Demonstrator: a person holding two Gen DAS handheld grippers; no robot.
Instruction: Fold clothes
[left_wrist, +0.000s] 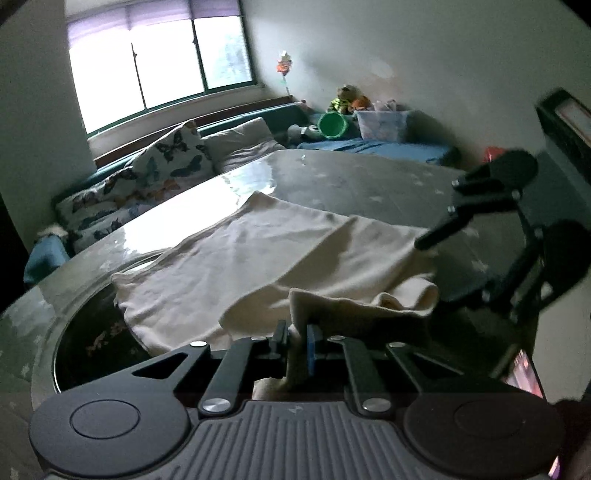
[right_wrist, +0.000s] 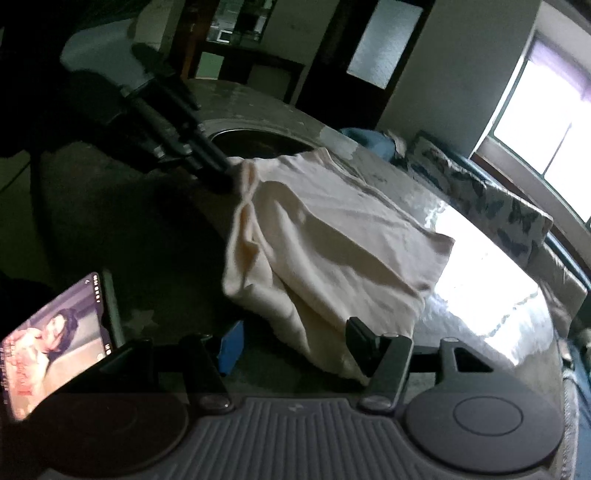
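A cream garment (left_wrist: 258, 254) lies spread on the glossy table (left_wrist: 369, 177), with its near edge bunched up. My left gripper (left_wrist: 297, 332) is shut on a fold of that near edge. In the right wrist view the left gripper (right_wrist: 221, 181) pinches the garment (right_wrist: 332, 236) at its far left edge. My right gripper (right_wrist: 295, 343) stands open low over the table. A corner of the cloth hangs between its jaws beside the right finger (right_wrist: 360, 336), and the pads do not press on it. In the left wrist view one right finger (left_wrist: 443, 230) touches the cloth's right edge.
A phone (right_wrist: 55, 343) with a lit screen stands on the table at the left of my right gripper. A dark round inset (left_wrist: 92, 343) sits in the tabletop under the garment's left part. A sofa with butterfly cushions (left_wrist: 147, 173) runs behind the table.
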